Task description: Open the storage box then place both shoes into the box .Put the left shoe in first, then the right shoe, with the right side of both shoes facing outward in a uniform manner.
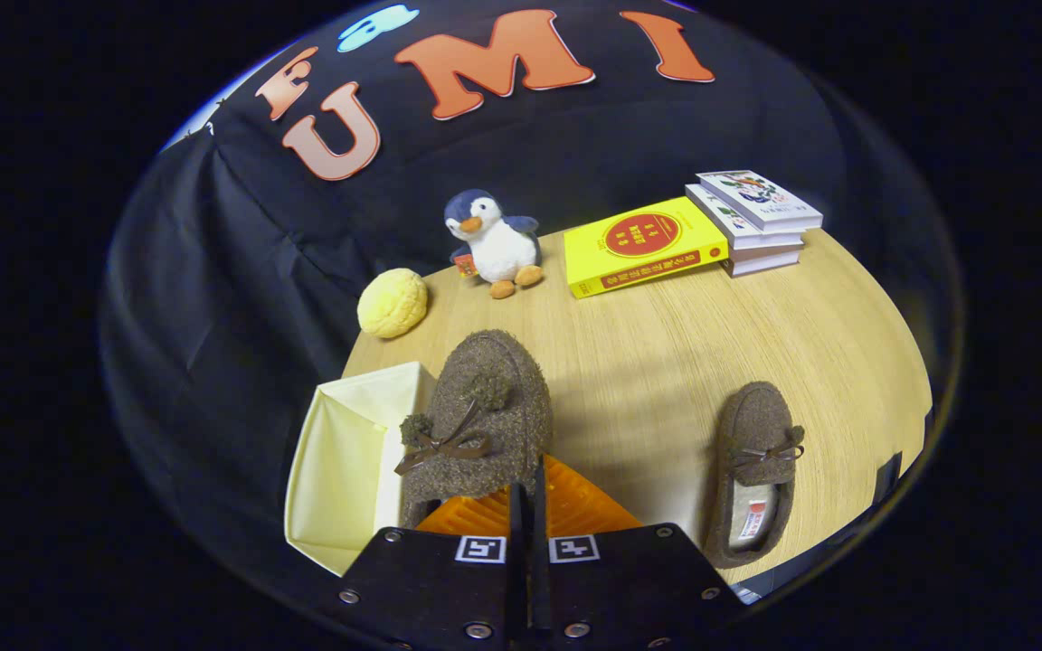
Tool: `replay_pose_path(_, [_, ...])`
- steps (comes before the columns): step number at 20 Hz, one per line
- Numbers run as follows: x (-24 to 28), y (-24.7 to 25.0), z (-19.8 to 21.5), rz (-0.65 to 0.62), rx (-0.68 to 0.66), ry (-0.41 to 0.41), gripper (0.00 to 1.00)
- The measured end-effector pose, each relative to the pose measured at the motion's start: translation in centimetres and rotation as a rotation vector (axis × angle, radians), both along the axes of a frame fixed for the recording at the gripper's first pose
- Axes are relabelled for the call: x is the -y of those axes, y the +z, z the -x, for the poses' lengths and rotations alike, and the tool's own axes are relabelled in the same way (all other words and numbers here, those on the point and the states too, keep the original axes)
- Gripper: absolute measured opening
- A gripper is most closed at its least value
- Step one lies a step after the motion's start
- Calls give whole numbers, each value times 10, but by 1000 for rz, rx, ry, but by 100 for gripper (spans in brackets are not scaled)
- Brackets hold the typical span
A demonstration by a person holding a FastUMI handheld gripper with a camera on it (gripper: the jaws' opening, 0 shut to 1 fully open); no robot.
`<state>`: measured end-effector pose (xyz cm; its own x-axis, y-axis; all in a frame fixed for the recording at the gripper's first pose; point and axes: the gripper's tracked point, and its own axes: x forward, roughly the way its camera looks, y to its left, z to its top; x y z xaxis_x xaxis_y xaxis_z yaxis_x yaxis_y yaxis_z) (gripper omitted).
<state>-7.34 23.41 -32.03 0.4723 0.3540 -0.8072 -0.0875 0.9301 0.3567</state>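
My gripper (528, 495) is shut on the back rim of a brown fuzzy shoe (485, 398) with a bow and pompoms. The shoe hangs toe-forward just ahead of the fingers, over the right wall of the open cream storage box (340, 461). The box stands to the left of the fingers, and the part of its inside that I see holds nothing. The second brown shoe (756, 461) lies flat on the wooden table (666, 362) to the right of the fingers, toe pointing away, with its inner lining showing.
Beyond the shoes, along the table's back, stand a plush penguin (494, 240), a round yellow bun-like toy (392, 303), a yellow book (643, 244) and a small stack of books (756, 221). The table's left edge runs beside the box.
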Motion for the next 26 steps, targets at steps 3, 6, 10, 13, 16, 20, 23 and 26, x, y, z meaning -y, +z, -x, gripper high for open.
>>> replay_pose_path(3, [-36, 23, 0, -20, 6, 52, 3])
replay_pose_path(6, [-77, 31, 6, -64, -3, 71, 3])
replay_pose_path(10, [-121, 9, 18, -17, -38, 122, 3])
replay_pose_path(13, [-148, -12, 26, 10, -72, 134, 3])
replay_pose_path(16, [-166, -39, 30, 42, -130, 140, 3])
replay_pose_path(20, [-181, -75, 38, 86, -236, 120, 3])
replay_pose_path(23, [-196, -95, 43, 107, -289, 141, 3])
replay_pose_path(26, [-203, -112, 50, 145, -323, 177, 3])
